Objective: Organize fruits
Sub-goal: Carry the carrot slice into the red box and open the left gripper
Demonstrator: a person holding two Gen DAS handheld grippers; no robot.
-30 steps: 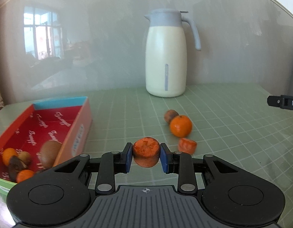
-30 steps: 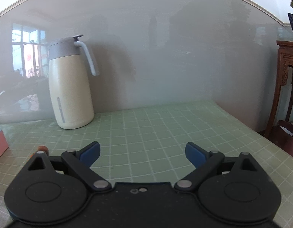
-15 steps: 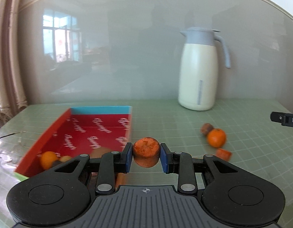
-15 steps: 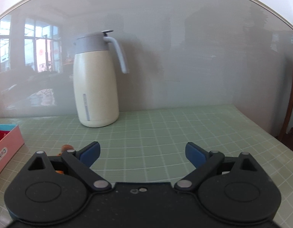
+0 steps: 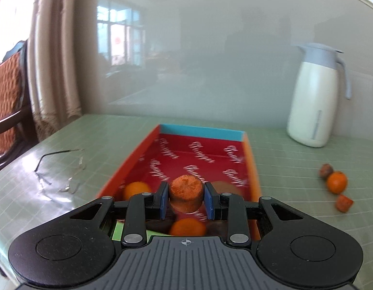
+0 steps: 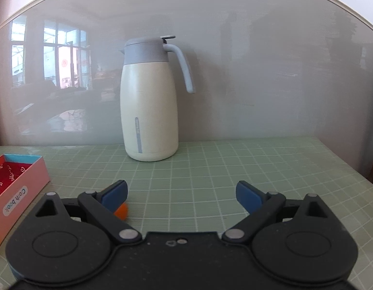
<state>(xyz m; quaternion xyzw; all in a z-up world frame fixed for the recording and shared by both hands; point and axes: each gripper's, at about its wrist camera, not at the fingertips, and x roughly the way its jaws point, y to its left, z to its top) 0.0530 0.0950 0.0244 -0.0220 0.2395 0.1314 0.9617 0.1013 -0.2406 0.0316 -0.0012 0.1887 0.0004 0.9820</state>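
My left gripper [image 5: 185, 197] is shut on an orange carrot chunk [image 5: 185, 193] and hangs over the near end of the red box [image 5: 198, 154], which has a blue far wall. Inside the box lie two tangerines [image 5: 135, 189] and a brown kiwi [image 5: 221, 184], partly hidden by the fingers. On the green mat at the right sit a tangerine [image 5: 337, 181], a small brown fruit [image 5: 326, 170] and another carrot piece [image 5: 344, 203]. My right gripper [image 6: 181, 193] stands open above the mat with nothing between its pads; an orange fruit [image 6: 121, 211] peeks from behind its left finger.
A cream thermos jug [image 6: 150, 111] with a grey lid stands at the back by the wall. A pair of glasses [image 5: 60, 169] lies on the table left of the box. The box's pink side [image 6: 17, 198] shows at the left in the right wrist view. A chair [image 5: 7, 101] is far left.
My left gripper has swung left with the carrot chunk, from beside the loose fruits to above the red box. The right gripper's view has also turned left, bringing the jug toward the middle.
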